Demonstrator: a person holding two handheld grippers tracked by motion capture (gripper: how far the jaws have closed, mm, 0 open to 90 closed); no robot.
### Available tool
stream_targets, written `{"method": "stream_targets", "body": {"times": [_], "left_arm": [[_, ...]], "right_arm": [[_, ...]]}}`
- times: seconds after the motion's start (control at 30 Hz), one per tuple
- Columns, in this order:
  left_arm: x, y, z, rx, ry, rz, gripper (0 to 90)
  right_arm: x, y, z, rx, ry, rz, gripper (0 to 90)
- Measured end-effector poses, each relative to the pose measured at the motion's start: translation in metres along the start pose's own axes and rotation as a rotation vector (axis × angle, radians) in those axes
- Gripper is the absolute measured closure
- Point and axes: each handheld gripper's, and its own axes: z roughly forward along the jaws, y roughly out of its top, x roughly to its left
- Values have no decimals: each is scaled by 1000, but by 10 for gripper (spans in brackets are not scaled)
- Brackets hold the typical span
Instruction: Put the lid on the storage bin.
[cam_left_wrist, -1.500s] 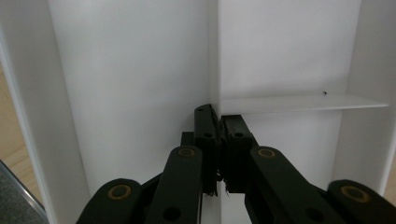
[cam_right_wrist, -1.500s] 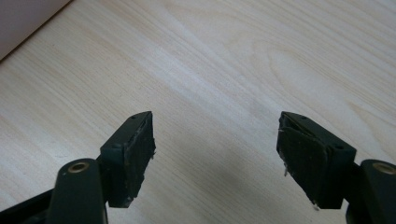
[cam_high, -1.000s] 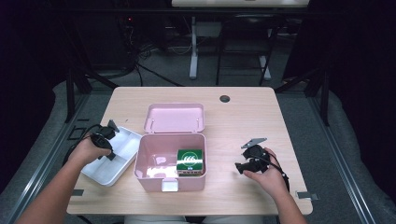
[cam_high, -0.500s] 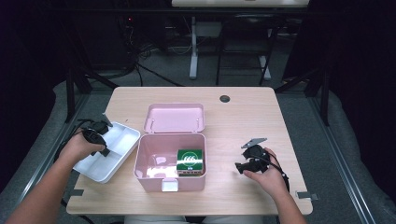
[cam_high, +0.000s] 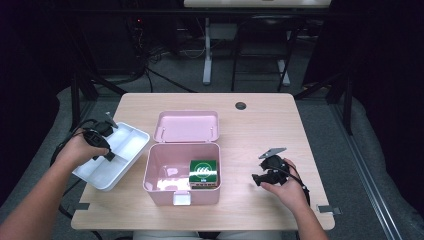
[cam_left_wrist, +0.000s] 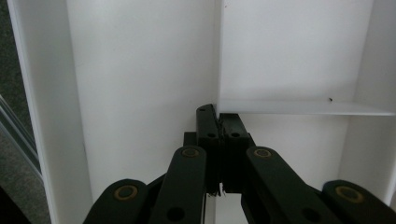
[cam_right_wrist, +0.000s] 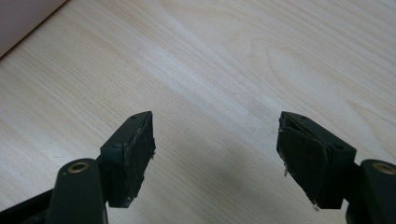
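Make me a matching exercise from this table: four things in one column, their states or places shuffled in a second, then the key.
1. white tray
2. green box
3. left gripper
4. right gripper

a. fingers apart over bare wood
b. inside the open pink case
c. fingers shut over a white divider
d. at the table's left edge, beside the case

Pairs: 1-d, 2-b, 3-c, 4-a

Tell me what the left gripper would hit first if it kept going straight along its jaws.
Most likely the white divided tray. The left gripper, jaws shut, points down into it, its tips close to the partition wall between compartments. Whether it would meet the tray's floor or that wall first is hard to judge.
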Motion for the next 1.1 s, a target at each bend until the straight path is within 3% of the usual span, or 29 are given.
{"method": "stream_targets", "body": {"times": [0.2, 0.4, 0.43, 0.6, 0.63, 0.73, 0.77, 0.8, 0.83, 0.87, 0.97, 1.0, 1.1], "left_arm": [[-7, 2, -22, -24, 4, 41, 892], [-20, 8, -37, -56, 6, 135, 891], [-26, 10, -39, -60, 12, 175, 892], [-44, 18, -41, -59, 12, 294, 891], [-44, 18, -41, -59, 12, 294, 891], [-57, 23, -41, -52, 25, 360, 891], [-66, 26, -41, -48, 26, 405, 891], [-66, 26, -41, -48, 26, 405, 891], [-76, 29, -41, -50, 24, 443, 892], [-76, 29, -41, -50, 24, 443, 891], [-91, 33, -42, -35, 23, 513, 891], [-102, 36, -42, -30, 22, 550, 891], [-116, 40, -42, -16, 20, 606, 892]], "right_arm": [[-1, 0, 0, 0, 0, 1, 269], [0, 0, 1, 4, -3, -3, 269], [0, 0, 1, 5, -5, -2, 269], [0, 0, 1, 9, -4, -6, 269], [0, 0, 1, 9, -4, -6, 269], [0, 0, 2, 9, -1, -9, 269], [0, -1, 2, 12, -3, -10, 269], [0, -1, 2, 12, -3, -10, 269], [0, -1, 3, 10, -1, -8, 269], [0, -1, 3, 10, -1, -8, 269], [0, -1, 2, 9, 0, -9, 269], [0, -1, 2, 10, -1, -9, 269], [0, -1, 3, 8, -1, -10, 269]]}}
